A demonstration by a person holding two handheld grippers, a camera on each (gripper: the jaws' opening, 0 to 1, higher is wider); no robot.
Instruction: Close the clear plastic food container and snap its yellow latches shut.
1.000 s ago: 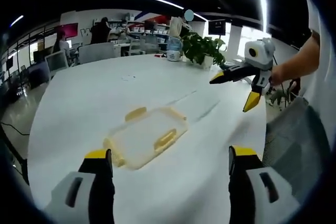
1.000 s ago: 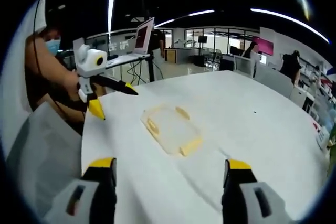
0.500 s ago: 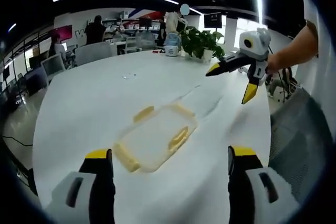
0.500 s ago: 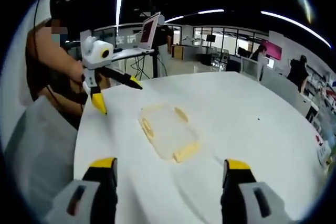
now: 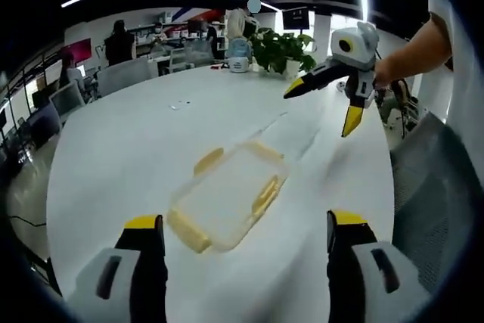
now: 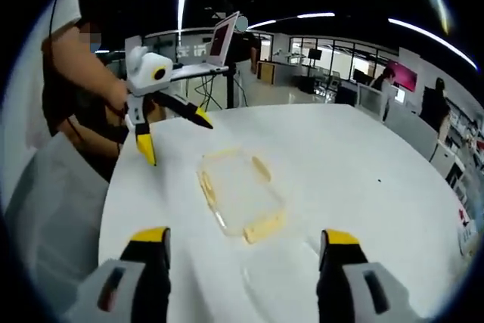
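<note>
the clear plastic food container lies flat on the white surface, near the middle of it, with its yellow latches sticking out along its edges. in the left gripper view it sits just beyond the left gripper, between the lines of the two yellow-tipped fingers, which are spread wide and hold nothing. the container does not touch them.

the right gripper comes into this view from the right, raised above the surface and well apart from the container, its fingers spread in a wide v with yellow tips and nothing between them. a person's hand holds it from behind.

in the right gripper view the container lies ahead of the right gripper, whose fingers stand wide apart and bare. a second clear, shallow part lies on the surface nearer the camera, just beside the container; whether it touches it i cannot tell. the left gripper hangs above the surface at the far left, fingers splayed, held by a person beside the surface.

a potted plant and a water bottle stand at the far edge of the surface in the left gripper view.
</note>
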